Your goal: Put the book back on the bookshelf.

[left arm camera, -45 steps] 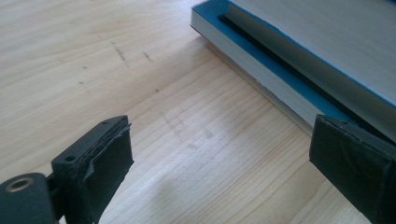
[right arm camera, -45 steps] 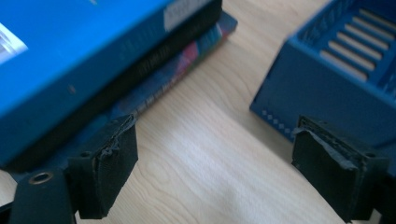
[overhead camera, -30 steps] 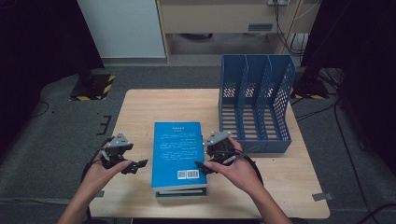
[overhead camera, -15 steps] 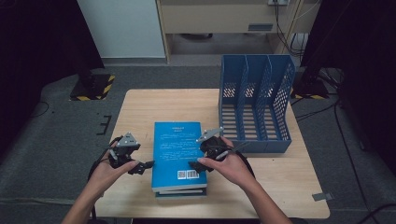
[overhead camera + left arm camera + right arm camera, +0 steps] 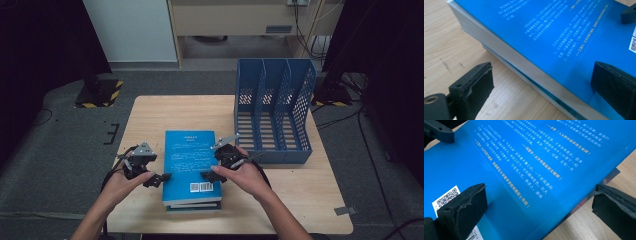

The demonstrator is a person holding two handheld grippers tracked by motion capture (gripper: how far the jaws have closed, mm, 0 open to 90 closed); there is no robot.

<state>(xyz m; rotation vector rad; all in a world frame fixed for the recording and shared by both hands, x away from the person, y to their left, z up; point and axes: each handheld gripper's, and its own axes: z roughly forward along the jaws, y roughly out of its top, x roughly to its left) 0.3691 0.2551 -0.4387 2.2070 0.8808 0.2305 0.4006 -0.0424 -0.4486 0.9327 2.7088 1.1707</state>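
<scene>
Blue book (image 5: 191, 162): lies flat, back cover up, on top of a second book (image 5: 194, 205) whose edge peeks out at the near end – the stack of 2 sits on the near middle of the wooden table (image 5: 150, 117).
Cover: white print and a barcode label toward the near right corner.
Left gripper (image 5: 159, 178): at the stack's left edge, jaws spread wide; in the left gripper view (image 5: 541, 82) one jaw hangs over the bare table and the other over the blue cover, so the left edge of the stack runs between them. Nothing is clamped.
Right gripper (image 5: 209, 175): at the right side of the cover, near the barcode; its jaws have just been opening and stand wide apart. In the right gripper view (image 5: 537, 208) one pad is over the cover by the label, the other beyond the book's right edge above the table – the edge lies between them, ungripped.
File rack (image 5: 274, 112): blue, 3 slots, stands on the far right of the table, just beside the right hand (image 5: 245, 172).
Left hand (image 5: 122, 182): at the table's near left edge.
</scene>
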